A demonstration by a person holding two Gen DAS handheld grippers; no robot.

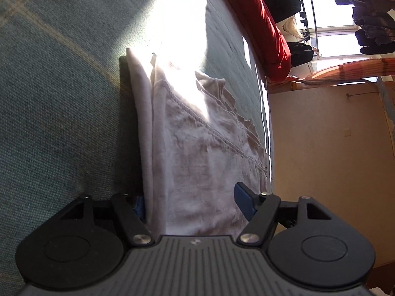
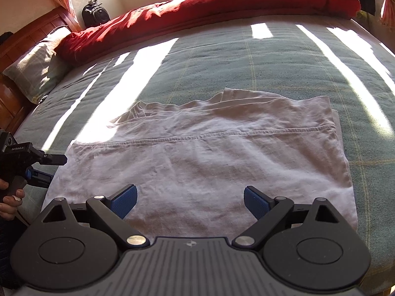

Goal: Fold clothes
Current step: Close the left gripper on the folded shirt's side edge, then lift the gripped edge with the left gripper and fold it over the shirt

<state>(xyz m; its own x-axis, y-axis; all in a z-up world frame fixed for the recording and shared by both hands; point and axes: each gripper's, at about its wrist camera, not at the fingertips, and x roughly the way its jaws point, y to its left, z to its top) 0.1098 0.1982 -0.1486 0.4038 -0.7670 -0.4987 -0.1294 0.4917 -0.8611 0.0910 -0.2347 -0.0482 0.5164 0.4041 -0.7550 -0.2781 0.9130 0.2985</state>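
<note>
A pale, whitish garment lies folded flat on the green checked bedspread, with a stitched hem running across it. My right gripper hangs open over its near edge, blue pads wide apart and nothing between them. My left gripper is at the garment's left edge, held by a person's hand. In the left wrist view the garment fills the gap of the left gripper. Its jaws stand open, one finger on each side of the cloth's edge, and the cloth partly hides one blue pad.
A red duvet is bunched along the far side of the bed. A pillow leans on the wooden headboard at the left, with a black backpack behind. Dark clothes hang by the window. Sun stripes cross the bedspread.
</note>
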